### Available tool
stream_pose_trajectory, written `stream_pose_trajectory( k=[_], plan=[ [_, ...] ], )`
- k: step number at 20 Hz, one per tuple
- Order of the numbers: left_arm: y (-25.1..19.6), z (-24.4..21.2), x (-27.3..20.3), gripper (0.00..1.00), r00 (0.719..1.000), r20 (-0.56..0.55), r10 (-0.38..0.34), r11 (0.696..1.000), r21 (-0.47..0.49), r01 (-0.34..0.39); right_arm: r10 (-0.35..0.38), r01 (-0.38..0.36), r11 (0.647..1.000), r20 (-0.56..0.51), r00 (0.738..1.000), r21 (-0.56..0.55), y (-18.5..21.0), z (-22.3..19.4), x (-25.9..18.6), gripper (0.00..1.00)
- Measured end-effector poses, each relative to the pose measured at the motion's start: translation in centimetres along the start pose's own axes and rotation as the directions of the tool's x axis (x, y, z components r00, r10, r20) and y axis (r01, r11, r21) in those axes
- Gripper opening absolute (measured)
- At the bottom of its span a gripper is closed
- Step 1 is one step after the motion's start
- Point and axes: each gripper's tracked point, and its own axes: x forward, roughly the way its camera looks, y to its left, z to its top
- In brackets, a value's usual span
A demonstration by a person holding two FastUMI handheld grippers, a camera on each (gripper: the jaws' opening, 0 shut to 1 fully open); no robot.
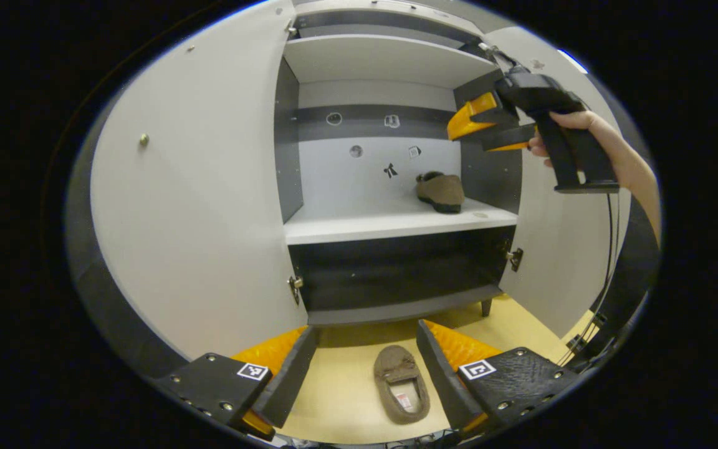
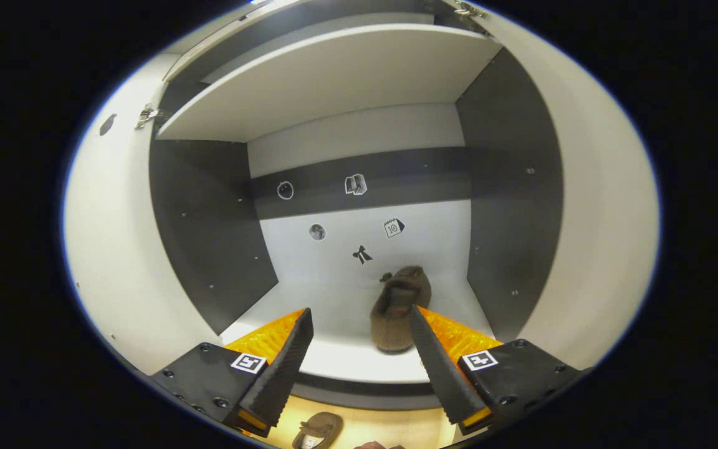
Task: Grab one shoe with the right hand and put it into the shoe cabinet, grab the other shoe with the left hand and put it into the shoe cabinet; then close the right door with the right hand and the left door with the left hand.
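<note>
One brown slipper (image 1: 441, 190) lies on the white middle shelf (image 1: 365, 227) of the open shoe cabinet, toward its right side. In the right gripper view this slipper (image 2: 399, 308) sits just beyond my right gripper (image 2: 359, 340), which is open and empty. A hand holds that right gripper (image 1: 472, 132) up in front of the cabinet's upper right, above the shelved slipper. The second brown slipper (image 1: 401, 383) lies on the tan floor before the cabinet, sole down, between the spread fingers of my open left gripper (image 1: 365, 358). It also peeks in as the floor slipper (image 2: 318, 430).
Both cabinet doors stand wide open: the left door (image 1: 197, 187) and the right door (image 1: 558, 249). A dark lower compartment (image 1: 396, 274) sits under the middle shelf, and an upper shelf (image 2: 334, 81) above it. Small stickers mark the back wall (image 2: 359, 249).
</note>
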Motion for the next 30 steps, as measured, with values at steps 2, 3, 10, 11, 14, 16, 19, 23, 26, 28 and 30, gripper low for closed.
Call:
stream_pose_trajectory(
  k=[2, 3, 10, 11, 14, 16, 19, 23, 26, 28, 30],
  plan=[
    [-0.6, -2.9, 1.4, 0.94, 0.997, -0.058, -0.042, 0.999, 0.018, 0.043, -0.005, 0.006, 1.0, -0.006, 1.0, 0.007, 0.3, -2.2, -2.1, 1.0],
    [-0.8, -4.3, 1.9, 0.94, 0.994, -0.092, -0.057, 0.998, 0.026, 0.06, -0.009, 0.009, 1.0, -0.009, 1.0, 0.016, 0.4, -3.3, -3.3, 0.98],
    [-0.9, -8.3, 2.8, 0.94, 0.951, -0.274, -0.144, 0.989, 0.001, 0.15, -0.054, 0.048, 0.997, -0.106, 0.993, -0.055, -0.1, -11.1, -8.8, 0.98],
    [-0.9, -8.5, 2.6, 0.95, 0.94, -0.303, -0.156, 0.987, -0.008, 0.161, -0.07, 0.064, 0.997, -0.112, 0.991, -0.051, -0.5, -11.7, -9.7, 0.98],
    [-0.8, -9.4, 2.5, 0.95, 0.912, -0.373, -0.17, 0.984, -0.013, 0.178, -0.115, 0.113, 0.993, -0.114, 0.987, -0.023, -1.3, -13.5, -12.5, 0.99],
    [-0.6, -10.2, 2.8, 1.0, 0.903, -0.396, -0.169, 0.982, 0.005, 0.186, -0.152, 0.152, 0.988, -0.124, 0.981, -0.004, -1.9, -15.0, -14.4, 0.98],
    [-0.7, -12.2, 4.3, 0.95, 0.886, -0.434, -0.162, 0.983, 0.011, 0.185, -0.194, 0.2, 0.979, -0.156, 0.969, 0.026, -1.7, -17.5, -17.2, 0.98],
    [-0.5, -13.5, 5.9, 1.0, 0.854, -0.479, -0.202, 0.978, -0.052, 0.202, -0.259, 0.265, 0.964, -0.167, 0.951, 0.009, -2.2, -18.4, -20.5, 0.99],
    [-2.3, -13.8, 6.6, 0.7, 0.831, -0.489, -0.265, 0.964, -0.103, 0.247, -0.319, 0.33, 0.942, -0.134, 0.938, 0.063, -3.5, -17.6, -22.8, 0.98],
    [-2.0, -13.7, 7.0, 0.5, 0.829, -0.5, -0.25, 0.967, -0.081, 0.243, -0.401, 0.408, 0.906, -0.079, 0.913, 0.113, -5.2, -16.4, -24.9, 0.99],
    [-1.2, -13.8, 7.4, 0.39, 0.83, -0.51, -0.228, 0.973, -0.082, 0.217, -0.485, 0.484, 0.863, -0.03, 0.874, 0.145, -7.2, -15.4, -26.9, 0.98]
  ],
)
